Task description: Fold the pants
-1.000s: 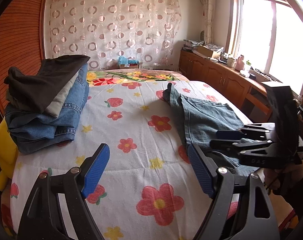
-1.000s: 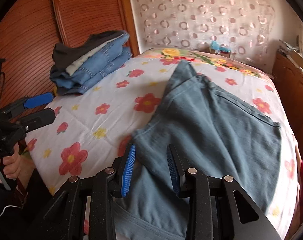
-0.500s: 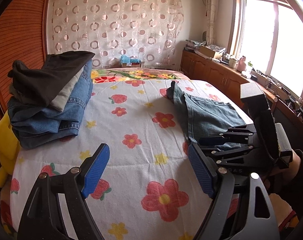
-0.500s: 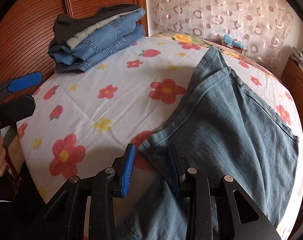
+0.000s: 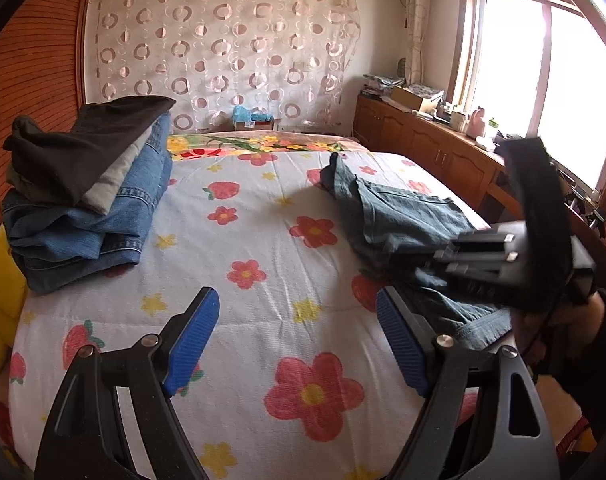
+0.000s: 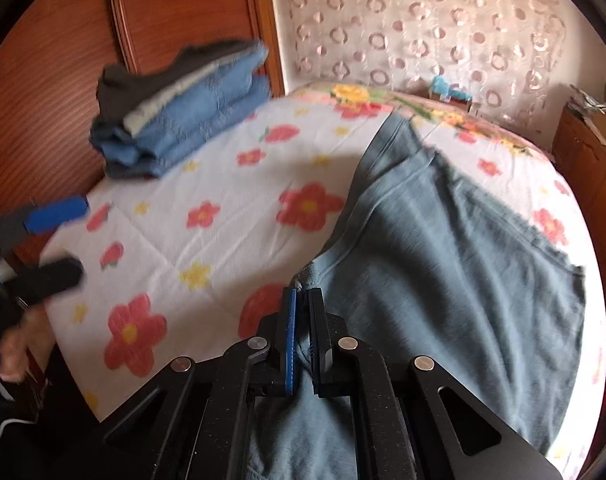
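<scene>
At the far left of the bed (image 5: 239,320) a stack of folded clothes (image 5: 91,200) sat against the wooden wall: blue jeans at the bottom, a grey piece and a black piece on top. Only the left wrist view showed the yellow cushion (image 5: 1,280) squeezed beside that stack, and, across the room, the window (image 5: 543,80) above a wooden cabinet (image 5: 435,152) cluttered with small things. Only the right wrist view showed the grey-blue pants (image 6: 443,260) almost whole, spread flat over the right half of the flowered sheet, with the near part trailing off the bed edge. It also showed a bare hand (image 6: 17,346) at the lower left.

A small blue package (image 5: 249,114) sat in a box at the head of the bed; what it was could not be told.

The left gripper (image 5: 291,340) hovered over the bare sheet near the foot of the bed, its jaws wide apart, holding and touching nothing. The right gripper (image 6: 302,300) had its jaws closed on a raised corner of the pants at their near left edge, the cloth pinched between the blue pads.
</scene>
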Demonstrator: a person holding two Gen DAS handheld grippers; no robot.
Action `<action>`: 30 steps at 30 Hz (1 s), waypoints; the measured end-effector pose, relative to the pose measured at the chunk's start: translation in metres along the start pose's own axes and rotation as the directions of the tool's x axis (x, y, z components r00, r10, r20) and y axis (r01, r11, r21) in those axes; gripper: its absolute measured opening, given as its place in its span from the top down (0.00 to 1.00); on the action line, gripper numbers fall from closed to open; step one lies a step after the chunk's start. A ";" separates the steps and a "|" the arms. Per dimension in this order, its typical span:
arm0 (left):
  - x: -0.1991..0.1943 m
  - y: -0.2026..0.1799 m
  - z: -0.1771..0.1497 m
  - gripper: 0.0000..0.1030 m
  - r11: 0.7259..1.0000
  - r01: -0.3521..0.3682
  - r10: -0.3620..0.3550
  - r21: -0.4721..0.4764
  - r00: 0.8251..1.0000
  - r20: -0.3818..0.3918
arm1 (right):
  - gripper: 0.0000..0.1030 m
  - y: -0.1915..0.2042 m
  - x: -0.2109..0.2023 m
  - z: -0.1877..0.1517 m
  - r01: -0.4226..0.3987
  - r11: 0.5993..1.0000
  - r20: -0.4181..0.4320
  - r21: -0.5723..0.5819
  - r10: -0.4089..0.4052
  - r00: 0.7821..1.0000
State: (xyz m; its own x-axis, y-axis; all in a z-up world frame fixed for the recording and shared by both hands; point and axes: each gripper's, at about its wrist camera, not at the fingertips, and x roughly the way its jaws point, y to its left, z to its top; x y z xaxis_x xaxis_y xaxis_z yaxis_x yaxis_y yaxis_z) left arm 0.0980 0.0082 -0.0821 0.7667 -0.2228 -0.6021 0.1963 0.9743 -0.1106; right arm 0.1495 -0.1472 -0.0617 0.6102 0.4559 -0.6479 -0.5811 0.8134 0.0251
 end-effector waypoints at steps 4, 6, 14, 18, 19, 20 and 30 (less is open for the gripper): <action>0.007 -0.009 -0.001 0.21 1.000 0.026 -0.026 0.008 1.000 -0.009 | 0.95 -0.012 -0.019 0.007 0.034 0.999 0.045 0.002 -0.034 0.998; 0.013 -0.017 0.001 0.21 0.999 0.027 -0.027 0.036 1.000 -0.010 | 0.95 -0.022 -0.028 0.010 0.061 0.998 0.057 0.013 -0.062 0.996; 0.039 -0.050 0.011 0.21 0.992 0.098 -0.094 0.083 0.995 -0.042 | 0.95 -0.069 -0.053 0.016 0.131 0.988 0.086 0.079 -0.137 0.987; 0.046 -0.060 0.009 0.21 0.989 0.114 -0.109 0.094 0.992 -0.061 | 0.95 -0.081 -0.054 0.018 0.182 0.980 0.069 0.075 -0.187 0.980; 0.047 -0.062 0.007 0.21 0.988 0.119 -0.113 0.094 0.991 -0.071 | 0.95 -0.083 -0.053 0.018 0.203 0.977 0.064 0.070 -0.207 0.976; 0.049 -0.064 0.005 0.21 0.988 0.124 -0.117 0.097 0.990 -0.081 | 0.95 -0.087 -0.053 0.017 0.219 0.973 0.058 0.074 -0.223 0.973; 0.054 -0.074 -0.011 0.21 0.986 0.135 -0.122 0.101 0.984 -0.129 | 0.95 -0.096 -0.029 0.026 0.272 0.956 -0.004 0.109 -0.273 0.962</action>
State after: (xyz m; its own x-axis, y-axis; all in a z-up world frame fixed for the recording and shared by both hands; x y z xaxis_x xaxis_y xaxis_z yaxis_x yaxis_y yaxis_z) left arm 0.1180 -0.0756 -0.1156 0.6515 -0.3336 -0.6813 0.3589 0.9268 -0.1106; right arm 0.2019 -0.2295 -0.0251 0.7435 0.2152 -0.6331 -0.3312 0.9410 -0.0691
